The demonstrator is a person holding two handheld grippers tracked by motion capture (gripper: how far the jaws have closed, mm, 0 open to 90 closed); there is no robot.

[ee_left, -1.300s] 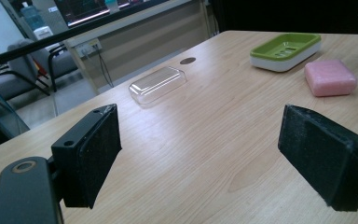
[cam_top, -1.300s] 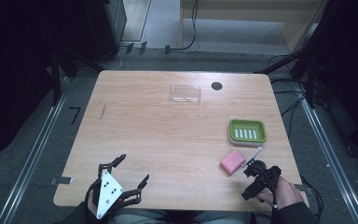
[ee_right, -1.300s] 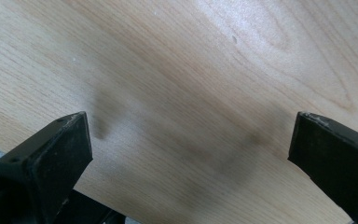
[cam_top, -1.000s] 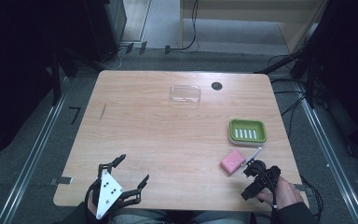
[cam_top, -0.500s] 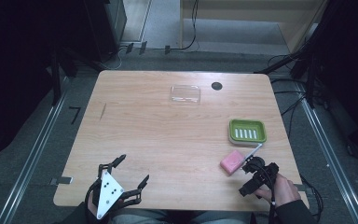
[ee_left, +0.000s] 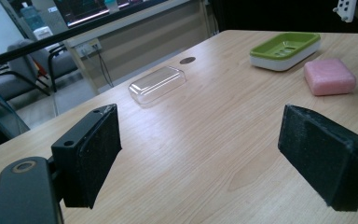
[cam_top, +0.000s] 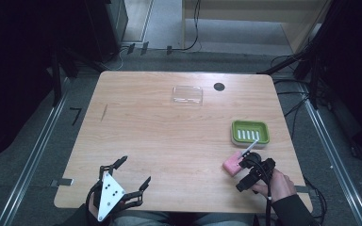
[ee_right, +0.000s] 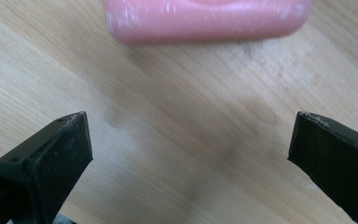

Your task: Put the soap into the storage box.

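Your tabletop is a pale wooden slab, and most of it is bare. At its near left edge you hold the left gripper low over the wood, its grey three-cornered plate facing up. Its fingers stand wide apart with nothing between them, and they look across the tabletop toward the far side.

At the near right you hold the right gripper, tilted down and just beside the pink soap bar. In the right gripper view its fingers are spread wide, bare wood lies between them, and the soap sits just beyond their tips, not yet between them. I cannot tell from the high view whether the gripper touches the bar.

The green soap dish with its white slotted insert rests just beyond the soap, toward the right edge, and it is empty. The clear plastic lid lies farther off, near the far edge, well apart from both grippers. A small dark round spot marks the wood just to the right of the lid.
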